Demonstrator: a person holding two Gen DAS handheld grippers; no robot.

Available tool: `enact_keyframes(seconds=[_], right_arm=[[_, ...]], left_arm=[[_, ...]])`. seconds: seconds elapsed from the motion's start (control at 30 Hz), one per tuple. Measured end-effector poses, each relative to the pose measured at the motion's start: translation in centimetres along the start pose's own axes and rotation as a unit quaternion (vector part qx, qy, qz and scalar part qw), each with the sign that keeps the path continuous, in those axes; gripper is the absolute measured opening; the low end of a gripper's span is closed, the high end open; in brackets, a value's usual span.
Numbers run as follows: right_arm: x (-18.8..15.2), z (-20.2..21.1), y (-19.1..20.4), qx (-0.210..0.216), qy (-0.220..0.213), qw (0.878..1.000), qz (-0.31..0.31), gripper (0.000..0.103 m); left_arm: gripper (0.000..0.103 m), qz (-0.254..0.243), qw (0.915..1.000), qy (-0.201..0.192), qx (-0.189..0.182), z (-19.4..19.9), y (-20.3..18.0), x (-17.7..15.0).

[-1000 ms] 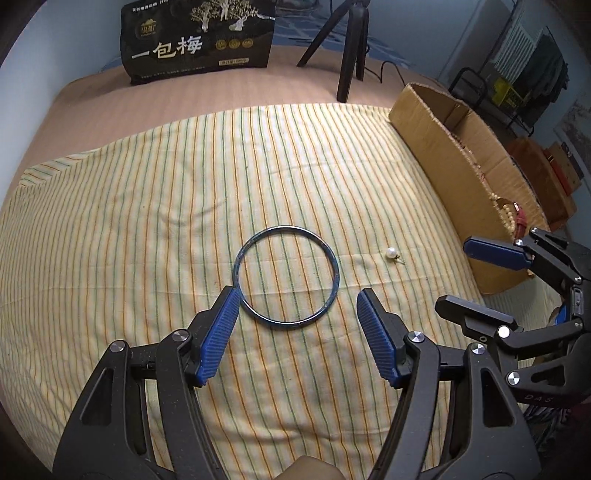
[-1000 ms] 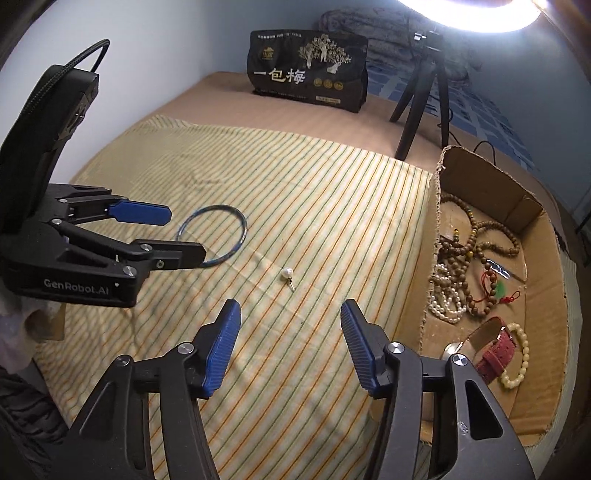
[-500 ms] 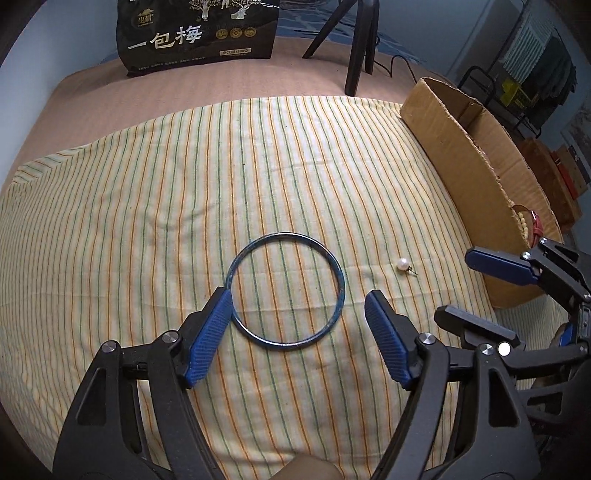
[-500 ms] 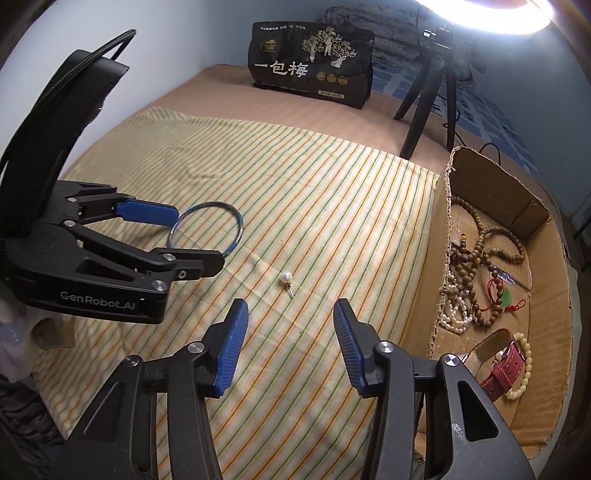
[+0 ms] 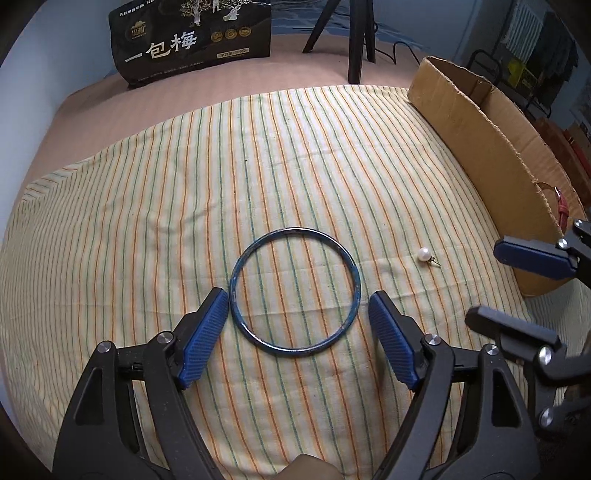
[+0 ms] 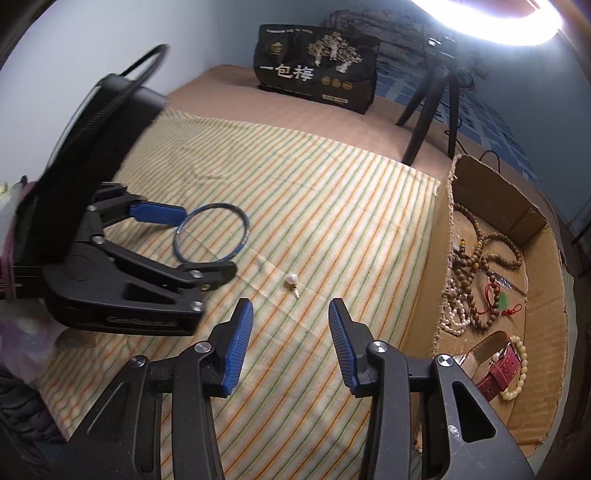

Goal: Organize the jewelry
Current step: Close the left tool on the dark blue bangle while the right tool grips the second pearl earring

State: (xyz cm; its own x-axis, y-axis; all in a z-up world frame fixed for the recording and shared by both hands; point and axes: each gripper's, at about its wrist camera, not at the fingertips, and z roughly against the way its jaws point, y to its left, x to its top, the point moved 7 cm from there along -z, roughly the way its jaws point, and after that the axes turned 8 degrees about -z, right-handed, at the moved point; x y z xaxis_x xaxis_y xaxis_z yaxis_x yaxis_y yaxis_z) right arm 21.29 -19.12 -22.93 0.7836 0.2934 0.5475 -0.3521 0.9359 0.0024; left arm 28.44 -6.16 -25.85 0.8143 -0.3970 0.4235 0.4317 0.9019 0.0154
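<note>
A blue bangle [image 5: 294,291] lies flat on the striped cloth [image 5: 221,166]. My left gripper [image 5: 297,332] is open and empty, its blue pads at either side of the bangle's near half. A small pearl earring [image 5: 424,254] lies to the bangle's right. In the right wrist view the bangle [image 6: 212,232] is at left and the pearl earring [image 6: 291,279] lies just beyond my open, empty right gripper [image 6: 290,341]. The left gripper [image 6: 184,243] shows there around the bangle. The cardboard box [image 6: 546,258] at right holds bead strings, pearls and a red watch.
The cardboard box's wall [image 5: 480,155] runs along the cloth's right edge. A black snack bag [image 5: 192,40] and a tripod [image 5: 354,37] stand at the back of the bed. A ring light [image 6: 491,22] glows above. A wall is at left.
My left gripper has moved forward, so the bangle now lies between its pads. My right gripper has moved closer to the pearl earring.
</note>
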Motion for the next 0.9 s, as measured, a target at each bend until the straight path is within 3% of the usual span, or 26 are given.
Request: enact_keyframes(seconds=[0.2, 0.27, 0.53, 0.9], right_arm=[[-0.3, -0.3, 0.2, -0.005, 0.004, 1.0, 0.007, 0.04], [-0.2, -0.6, 0.2, -0.006, 0.007, 1.0, 0.006, 0.04], [0.5, -2.1, 0.6, -0.003, 0.015, 1.0, -0.001, 0.04], [1.1, -4.5, 0.2, 0.008, 0.033, 0.999, -0.025, 0.03]], left_arm=[[0.08, 0.0, 1.0, -0.003, 0.005, -0.2, 0.7, 0.2], [0.074, 0.0, 1.0, -0.004, 0.006, -0.1, 1.1, 0.1], [0.074, 0.019, 0.9997, -0.007, 0.014, 0.4, 3.5, -0.6], [0.074, 0.028, 0.9995, -0.011, 0.008, 0.7, 4.2, -1.1]])
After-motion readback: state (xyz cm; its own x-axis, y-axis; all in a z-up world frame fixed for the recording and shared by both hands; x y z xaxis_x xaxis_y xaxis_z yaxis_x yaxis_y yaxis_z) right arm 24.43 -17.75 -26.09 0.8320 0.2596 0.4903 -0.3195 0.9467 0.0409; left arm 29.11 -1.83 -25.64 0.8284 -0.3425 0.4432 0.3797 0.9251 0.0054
